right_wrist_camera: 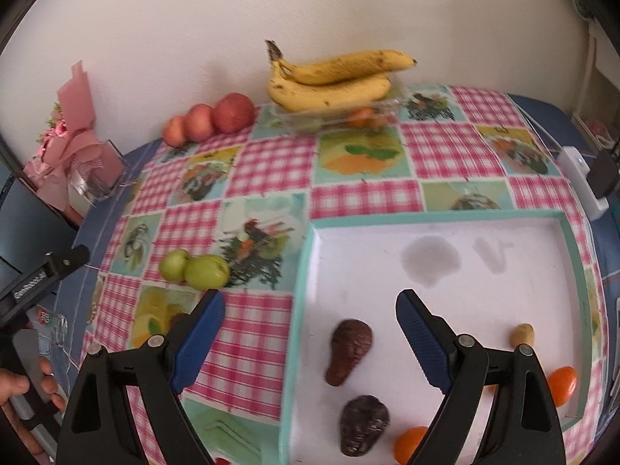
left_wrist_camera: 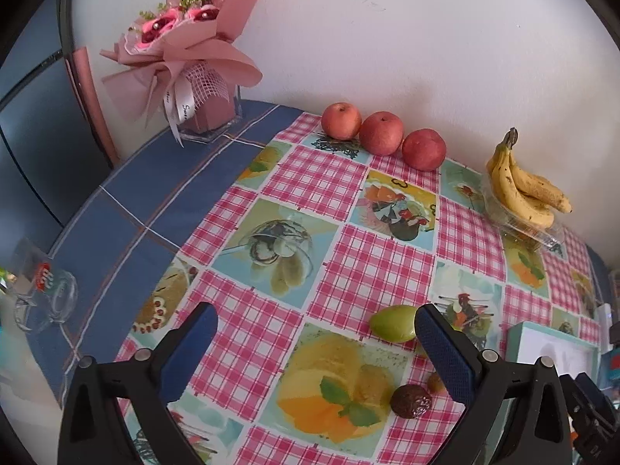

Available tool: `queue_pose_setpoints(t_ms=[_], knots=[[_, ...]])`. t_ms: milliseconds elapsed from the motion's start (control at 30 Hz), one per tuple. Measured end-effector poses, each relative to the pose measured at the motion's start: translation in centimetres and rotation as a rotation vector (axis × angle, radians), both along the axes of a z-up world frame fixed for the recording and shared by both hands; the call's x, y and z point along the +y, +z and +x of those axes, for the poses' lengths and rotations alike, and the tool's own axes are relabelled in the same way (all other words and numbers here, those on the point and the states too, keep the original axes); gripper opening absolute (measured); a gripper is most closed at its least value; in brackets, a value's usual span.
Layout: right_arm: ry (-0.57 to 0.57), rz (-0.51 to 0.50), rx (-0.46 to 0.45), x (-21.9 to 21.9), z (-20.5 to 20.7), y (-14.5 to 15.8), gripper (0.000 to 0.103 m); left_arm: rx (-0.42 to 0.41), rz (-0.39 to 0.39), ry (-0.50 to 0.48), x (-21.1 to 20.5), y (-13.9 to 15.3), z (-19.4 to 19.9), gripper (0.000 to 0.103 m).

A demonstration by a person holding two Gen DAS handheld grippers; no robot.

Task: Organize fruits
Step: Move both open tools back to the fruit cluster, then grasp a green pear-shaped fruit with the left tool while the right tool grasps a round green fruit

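Left wrist view: our left gripper hangs spread and empty over the tablecloth; a glass at lower left carries a red logo we cannot read. Right wrist view: our right gripper gapes wide, grasping nothing, above the tray at lower right with two dark fruits.

The ribbon on the bouquet bears script too small to read; nothing else is legible.
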State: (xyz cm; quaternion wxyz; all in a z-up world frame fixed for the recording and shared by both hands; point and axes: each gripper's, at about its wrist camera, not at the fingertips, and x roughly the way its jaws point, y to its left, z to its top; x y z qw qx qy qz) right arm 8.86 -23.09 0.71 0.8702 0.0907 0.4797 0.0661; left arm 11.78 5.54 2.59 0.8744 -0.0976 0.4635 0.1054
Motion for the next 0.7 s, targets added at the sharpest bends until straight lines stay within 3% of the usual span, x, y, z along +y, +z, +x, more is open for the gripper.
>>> queue_pose_setpoints(t_ms=[267,700], knots=[[0.072,-0.027,0.008,3.4,1.6,-0.8,0.090,0.016,-0.087,0.010,1.1,-1.7,1.6,0.103],[0.206,-0.109,0.090,9.9,5.2,-4.7,0.090,0.160,-0.143,0.077,2.9,-7.5,4.5,0.102]])
